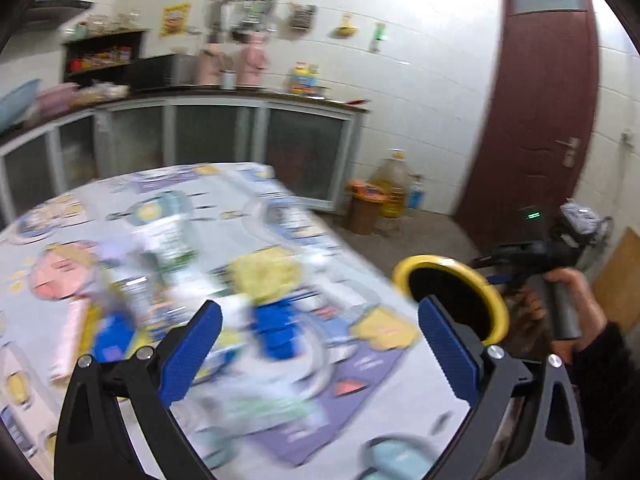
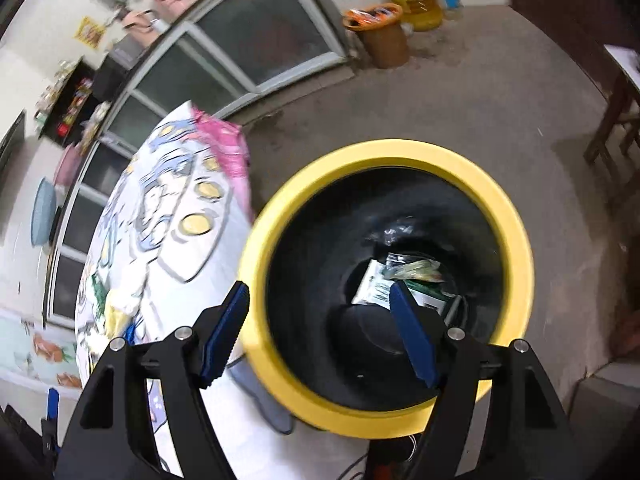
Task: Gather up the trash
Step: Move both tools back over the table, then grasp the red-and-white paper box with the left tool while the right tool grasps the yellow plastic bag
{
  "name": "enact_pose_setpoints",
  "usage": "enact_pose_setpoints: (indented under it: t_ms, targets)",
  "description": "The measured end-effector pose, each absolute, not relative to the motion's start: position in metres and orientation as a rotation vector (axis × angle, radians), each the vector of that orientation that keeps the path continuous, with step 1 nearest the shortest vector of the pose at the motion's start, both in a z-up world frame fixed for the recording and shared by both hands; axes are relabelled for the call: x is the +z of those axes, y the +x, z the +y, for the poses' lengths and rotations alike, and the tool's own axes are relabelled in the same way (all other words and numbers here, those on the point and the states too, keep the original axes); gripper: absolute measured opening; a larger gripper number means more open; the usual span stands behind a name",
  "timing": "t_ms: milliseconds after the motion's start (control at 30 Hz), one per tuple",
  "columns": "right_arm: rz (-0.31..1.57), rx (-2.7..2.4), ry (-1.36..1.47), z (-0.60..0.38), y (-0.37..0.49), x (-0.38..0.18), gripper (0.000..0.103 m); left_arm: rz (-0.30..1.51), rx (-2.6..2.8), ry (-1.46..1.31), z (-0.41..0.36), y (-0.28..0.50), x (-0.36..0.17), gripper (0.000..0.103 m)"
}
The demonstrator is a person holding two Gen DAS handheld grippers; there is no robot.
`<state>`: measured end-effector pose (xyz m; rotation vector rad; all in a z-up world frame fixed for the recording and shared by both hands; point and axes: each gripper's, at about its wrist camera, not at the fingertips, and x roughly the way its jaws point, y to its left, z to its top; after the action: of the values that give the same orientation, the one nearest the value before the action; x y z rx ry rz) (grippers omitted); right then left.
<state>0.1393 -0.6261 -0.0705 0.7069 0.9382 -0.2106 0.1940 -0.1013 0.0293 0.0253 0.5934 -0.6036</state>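
Both my claws are hanging wide open and empty by the yellow-rimmed bin.

My right claw (image 2: pixel 320 328) is gaping over the bin (image 2: pixel 384 280), gripping nothing, with wrappers (image 2: pixel 400 280) lying at the bottom; their print is too small to read. My left claw (image 1: pixel 320 356) is spreading empty above the cartoon-print tablecloth (image 1: pixel 360 380), where blurred litter (image 1: pixel 160 264) is lying, labels unreadable. Beyond, I am seeing glass-fronted cabinets (image 1: pixel 224 132), a concrete floor (image 2: pixel 440 100) and a dark red door (image 1: pixel 536 92).
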Motion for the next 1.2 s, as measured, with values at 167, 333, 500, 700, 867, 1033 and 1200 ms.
enact_pose_setpoints:
  t_ms: [167, 333, 500, 700, 867, 1033, 1200]
  targets:
    - [0.887, -0.076, 0.621, -0.568, 0.15, -0.051, 0.072, 0.657, -0.394, -0.012, -0.011, 0.202, 0.006, 0.095]
    - [0.829, 0.102, 0.508, -0.495, 0.157, -0.032, 0.072, 0.68, -0.2, -0.032, 0.066, 0.205, -0.006, 0.095]
    - [0.734, 0.239, 0.364, -0.417, 0.148, -0.018, 0.072, 0.66, -0.112, -0.033, 0.108, 0.202, -0.008, 0.095]
    - [0.722, 0.375, 0.255, -0.351, 0.133, -0.027, 0.072, 0.691, -0.166, -0.003, 0.106, 0.216, -0.014, 0.095]
    - [0.729, 0.358, 0.136, -0.319, 0.138, -0.037, 0.068, 0.721, -0.215, 0.016, 0.086, 0.24, -0.02, 0.095]
    - [0.751, 0.32, 0.096, -0.317, 0.169, -0.04, 0.068, 0.734, -0.234, 0.049, 0.072, 0.26, -0.02, 0.095]
    - [0.815, 0.332, 0.16, -0.33, 0.216, -0.044, 0.068, 0.757, -0.247, 0.093, 0.061, 0.276, -0.024, 0.095]
